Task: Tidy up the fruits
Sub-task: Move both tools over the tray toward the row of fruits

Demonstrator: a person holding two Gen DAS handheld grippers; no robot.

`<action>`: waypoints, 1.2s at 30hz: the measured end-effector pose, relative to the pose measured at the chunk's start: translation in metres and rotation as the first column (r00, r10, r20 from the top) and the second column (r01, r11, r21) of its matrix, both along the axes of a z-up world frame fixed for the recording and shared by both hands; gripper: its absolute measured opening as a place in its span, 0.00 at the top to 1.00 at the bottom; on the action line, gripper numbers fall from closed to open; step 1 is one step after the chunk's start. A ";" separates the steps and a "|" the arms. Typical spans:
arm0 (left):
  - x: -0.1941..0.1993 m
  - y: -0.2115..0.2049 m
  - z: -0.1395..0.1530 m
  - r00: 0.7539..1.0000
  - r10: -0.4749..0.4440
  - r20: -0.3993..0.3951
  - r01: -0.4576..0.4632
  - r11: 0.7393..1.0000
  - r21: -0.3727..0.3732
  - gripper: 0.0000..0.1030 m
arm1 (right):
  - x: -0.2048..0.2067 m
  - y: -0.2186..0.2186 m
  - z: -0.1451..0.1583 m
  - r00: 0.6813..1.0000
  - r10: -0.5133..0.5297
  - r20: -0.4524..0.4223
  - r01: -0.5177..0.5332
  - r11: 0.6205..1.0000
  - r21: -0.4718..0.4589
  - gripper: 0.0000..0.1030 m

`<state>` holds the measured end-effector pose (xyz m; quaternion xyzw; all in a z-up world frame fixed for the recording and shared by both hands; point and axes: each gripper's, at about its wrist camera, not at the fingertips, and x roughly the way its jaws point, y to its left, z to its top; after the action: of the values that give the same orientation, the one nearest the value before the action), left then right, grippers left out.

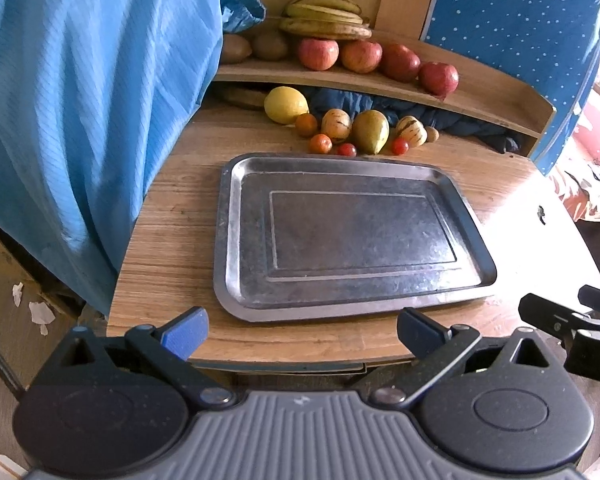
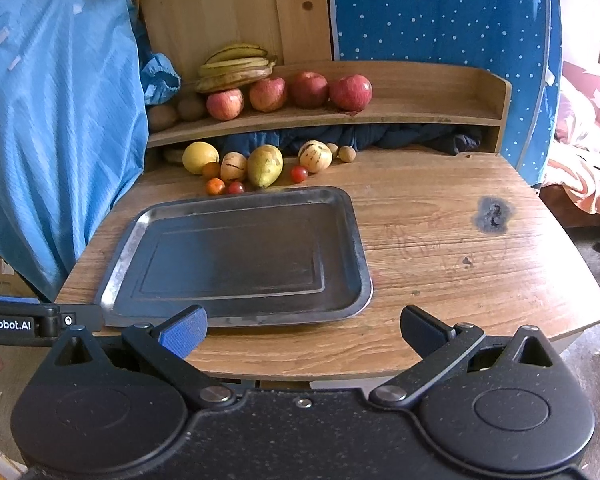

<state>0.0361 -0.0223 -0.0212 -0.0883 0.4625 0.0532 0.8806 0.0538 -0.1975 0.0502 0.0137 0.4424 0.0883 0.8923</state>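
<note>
Left gripper (image 1: 302,330): jaws spread wide, nothing between them, poised over the near table (image 1: 172,240) edge. Right gripper (image 2: 304,330): likewise released and empty, just beside the left.

Straight ahead of the left jaws, ahead and left of the right jaws: a bare metal tray (image 1: 236,240), flat on the table. Beyond the tray's far rim, well out of reach of both jaws: lemon (image 1: 286,105), pear (image 1: 371,131), two striped melons (image 1: 336,124), small tomatoes (image 1: 321,143). Higher, on the shelf (image 1: 500,98) behind: four apples (image 1: 318,53), bananas (image 1: 324,16), kiwis (image 1: 271,45). Blue cloth (image 1: 80,100) left of the left jaws.
</note>
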 end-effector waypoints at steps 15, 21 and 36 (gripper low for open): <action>0.050 -0.027 -0.008 0.994 0.103 -0.030 -0.103 0.995 0.004 0.01 | 0.058 -0.034 -0.014 0.994 0.104 -0.031 -0.104 0.994 0.023 0.00; 0.070 -0.042 -0.010 0.989 0.144 -0.031 -0.144 0.990 0.009 0.01 | 0.085 -0.052 -0.018 0.988 0.153 -0.025 -0.152 0.988 0.037 0.00; 0.090 -0.074 -0.001 0.976 0.215 -0.028 -0.214 0.976 0.043 0.01 | 0.117 -0.091 -0.020 0.972 0.236 -0.007 -0.234 0.968 0.088 0.00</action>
<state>0.1264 -0.0958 -0.0224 -0.1193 0.4634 0.1586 0.8636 0.1708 -0.2881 0.0301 0.0008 0.4447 0.2123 0.8702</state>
